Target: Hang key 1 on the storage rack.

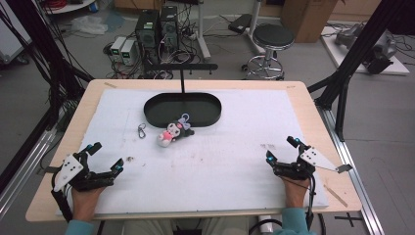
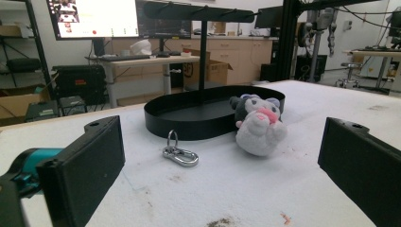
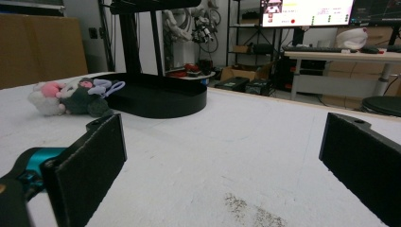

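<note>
Item 1 — left gripper (image 1: 104,160): jaws stand wide apart, nothing between them, resting low at the near left of the table. Its own camera looks straight at the goods, so prob. the hand to reach first (judgement only).

Item 2 — right gripper (image 1: 281,151): jaws likewise spread, empty, parked near right; a faint dirty smudge (image 3: 253,213) on the mat just ahead of it.

Item 3 — metal clip (image 2: 178,152): small silver carabiner-type piece w/ a ring, lying flat on the white mat (image 1: 254,122), just beside the tray's near-left rim and left of the toy. Apart from both — not attached to anything.

Item 4 — plush toy (image 2: 257,124): small grey/white soft figure w/ pink patch and a lilac loop at its head end, lying on its side, right at the tray's near wall (touching or not — can't tell).

Item 5 — black oval tray (image 2: 156,120): centre-far of mat, shallow wall, empty inside; thin upright post (image 2: 203,52) rises from it w/ a crossbar on top — looks meant for hanging things.

Note: clip and toy lie loose, well ahead of both grippers, roughly between them; layout reads as a start position. Work not yet begun.
</note>
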Demonstrator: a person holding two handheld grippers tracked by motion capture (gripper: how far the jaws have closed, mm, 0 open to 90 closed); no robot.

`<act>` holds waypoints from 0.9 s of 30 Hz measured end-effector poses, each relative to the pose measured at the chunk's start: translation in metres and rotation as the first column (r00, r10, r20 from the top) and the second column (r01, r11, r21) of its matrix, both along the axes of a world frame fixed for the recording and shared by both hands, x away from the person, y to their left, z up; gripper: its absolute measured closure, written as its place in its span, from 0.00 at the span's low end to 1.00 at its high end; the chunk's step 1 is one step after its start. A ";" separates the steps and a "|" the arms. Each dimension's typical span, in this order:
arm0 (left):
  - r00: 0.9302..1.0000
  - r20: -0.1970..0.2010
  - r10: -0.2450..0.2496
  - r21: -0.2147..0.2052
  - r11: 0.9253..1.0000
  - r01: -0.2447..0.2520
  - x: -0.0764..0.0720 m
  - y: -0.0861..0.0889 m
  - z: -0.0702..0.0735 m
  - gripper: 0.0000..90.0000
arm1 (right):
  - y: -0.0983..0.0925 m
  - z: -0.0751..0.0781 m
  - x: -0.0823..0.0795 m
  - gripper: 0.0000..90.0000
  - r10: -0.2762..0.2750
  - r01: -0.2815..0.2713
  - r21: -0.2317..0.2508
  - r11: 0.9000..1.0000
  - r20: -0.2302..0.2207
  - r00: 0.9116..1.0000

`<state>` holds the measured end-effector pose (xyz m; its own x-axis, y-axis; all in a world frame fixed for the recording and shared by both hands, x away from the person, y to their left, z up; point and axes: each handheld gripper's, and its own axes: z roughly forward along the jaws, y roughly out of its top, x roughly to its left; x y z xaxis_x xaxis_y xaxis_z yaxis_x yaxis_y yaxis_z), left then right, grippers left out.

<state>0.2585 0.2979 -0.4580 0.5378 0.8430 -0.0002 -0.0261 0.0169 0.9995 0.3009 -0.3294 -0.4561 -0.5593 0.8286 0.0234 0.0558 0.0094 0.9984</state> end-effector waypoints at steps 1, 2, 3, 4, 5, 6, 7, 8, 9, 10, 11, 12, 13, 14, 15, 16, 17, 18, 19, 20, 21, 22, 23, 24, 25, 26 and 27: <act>1.000 -0.001 -0.001 0.001 1.000 0.001 0.000 0.000 0.000 0.02 | 0.000 0.000 0.000 0.01 0.001 -0.001 -0.001 1.000 0.001 1.000; 1.000 -0.004 0.000 0.000 1.000 0.000 0.000 0.000 0.000 0.02 | 0.000 0.000 0.000 0.01 0.002 -0.002 -0.002 1.000 -0.003 1.000; 1.000 -0.005 0.001 -0.001 1.000 -0.001 0.001 0.000 0.000 0.02 | 0.000 0.000 0.000 0.01 0.002 -0.002 -0.002 1.000 -0.003 1.000; 1.000 -0.005 0.001 -0.001 1.000 -0.001 0.000 -0.001 0.000 0.02 | 0.000 0.000 0.000 0.01 0.002 -0.002 -0.002 1.000 -0.002 1.000; 1.000 -0.004 0.002 0.001 1.000 -0.002 0.000 0.000 0.000 0.02 | 0.000 0.000 0.000 0.01 0.001 -0.001 -0.004 1.000 -0.001 1.000; 1.000 -0.005 0.004 -0.001 1.000 -0.004 0.000 0.000 0.000 0.02 | 0.000 0.000 0.000 0.01 0.001 -0.001 -0.004 1.000 -0.001 1.000; 1.000 -0.007 0.005 0.001 1.000 -0.005 0.001 0.000 0.000 0.02 | 0.000 0.000 0.000 0.01 0.002 -0.002 -0.007 1.000 0.002 1.000; 1.000 -0.007 0.005 0.001 1.000 -0.005 0.001 0.000 0.000 0.02 | 0.000 0.000 0.000 0.01 0.002 -0.002 -0.008 1.000 0.003 1.000; 1.000 -0.009 0.005 0.001 1.000 -0.005 0.001 0.000 0.000 0.02 | 0.000 0.000 0.000 0.01 0.002 -0.002 -0.004 1.000 -0.001 1.000; 1.000 -0.008 0.004 0.001 1.000 -0.004 0.001 0.000 0.000 0.02 | 0.000 0.000 0.000 0.01 0.002 -0.002 -0.004 1.000 -0.001 1.000; 1.000 -0.008 0.004 0.001 1.000 -0.004 0.001 0.000 0.000 0.02 | 0.000 0.000 0.000 0.01 0.002 -0.002 -0.004 1.000 -0.002 1.000; 1.000 -0.008 0.004 -0.001 1.000 -0.004 0.001 0.000 0.000 0.02 | 0.000 0.000 0.000 0.01 0.002 -0.002 -0.003 1.000 -0.002 1.000; 1.000 -0.007 0.004 0.000 1.000 -0.004 0.001 0.000 0.000 0.02 | 0.000 0.000 0.000 0.01 0.002 -0.002 -0.005 1.000 -0.001 1.000; 1.000 -0.007 0.003 0.001 1.000 -0.003 0.001 0.000 0.000 0.02 | 0.000 0.000 0.000 0.01 0.002 -0.002 -0.005 1.000 -0.001 1.000; 1.000 -0.008 0.003 -0.002 1.000 -0.003 0.001 0.000 0.000 0.02 | 0.000 0.000 0.000 0.01 0.001 -0.001 -0.003 1.000 -0.001 1.000; 1.000 -0.009 0.005 -0.004 1.000 -0.005 0.001 0.000 0.000 0.02 | 0.000 0.000 0.000 0.01 0.002 -0.002 -0.002 1.000 -0.003 1.000; 1.000 -0.010 0.007 -0.006 1.000 -0.007 0.001 0.000 0.000 0.02 | 0.000 0.000 0.000 0.01 0.001 -0.001 -0.002 1.000 -0.003 1.000; 1.000 -0.012 0.007 -0.006 1.000 -0.007 0.001 0.000 0.001 0.02 | 0.000 0.000 0.000 0.01 0.001 -0.001 -0.002 1.000 -0.003 1.000; 1.000 -0.022 0.007 -0.010 1.000 -0.007 0.002 0.000 0.001 0.02 | 0.000 0.000 0.000 0.01 0.001 -0.001 -0.004 1.000 0.002 1.000; 1.000 -0.022 0.007 -0.010 1.000 -0.007 0.002 0.000 0.001 0.02 | 0.000 0.000 0.000 0.01 0.001 -0.001 -0.004 1.000 0.002 1.000; 0.998 -0.055 0.010 0.006 1.000 -0.010 0.003 0.001 0.003 0.02 | 0.000 0.000 0.000 0.01 -0.002 0.002 -0.002 1.000 0.002 1.000; 0.998 -0.055 0.010 0.006 1.000 -0.010 0.003 0.001 0.003 0.02 | 0.000 0.000 0.000 0.01 -0.002 0.002 -0.002 1.000 0.001 1.000; 0.998 -0.062 0.009 0.014 1.000 -0.008 0.004 0.002 0.005 0.02 | 0.000 0.000 0.000 0.01 -0.002 0.002 -0.002 1.000 0.001 1.000; 0.998 -0.068 0.006 0.010 1.000 -0.006 0.005 0.003 0.009 0.02 | 0.000 0.000 -0.001 0.01 0.001 -0.001 0.000 1.000 -0.003 1.000; 0.998 -0.067 0.003 0.003 1.000 -0.003 0.006 0.003 0.012 0.02 | 0.000 0.000 0.000 0.01 0.000 0.000 -0.005 1.000 0.003 1.000; 0.998 -0.062 0.000 -0.003 1.000 0.000 0.007 0.003 0.022 0.02 | 0.000 0.000 0.000 0.01 0.000 0.000 -0.003 1.000 -0.002 1.000; 0.998 -0.062 0.000 -0.003 1.000 0.000 0.007 0.003 0.022 0.02 | 0.000 0.000 0.000 0.01 0.000 0.000 -0.004 1.000 0.001 1.000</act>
